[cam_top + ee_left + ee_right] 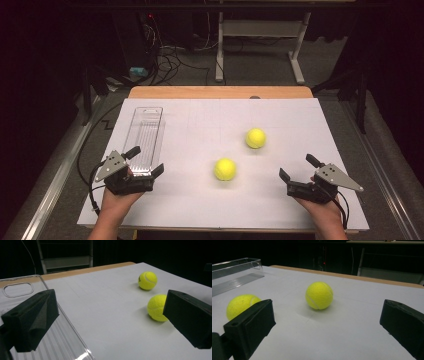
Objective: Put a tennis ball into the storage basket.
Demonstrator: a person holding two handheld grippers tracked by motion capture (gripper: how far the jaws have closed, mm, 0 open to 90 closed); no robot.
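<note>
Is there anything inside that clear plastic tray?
The tray looks empty: its ribbed floor shows through. Both balls lie outside it on the white sheet. The left gripper covers the tray's near end.

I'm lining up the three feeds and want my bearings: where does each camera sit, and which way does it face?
High view: above the near edge, facing forward and down on the table; both hands, left gripper, right gripper.
Left gripper view: low between open jaws, over the clear tray, toward the balls.
Right gripper view: low between open jaws, facing the far ball.
Shared: near ball, far ball and tray appear in all three.
</note>
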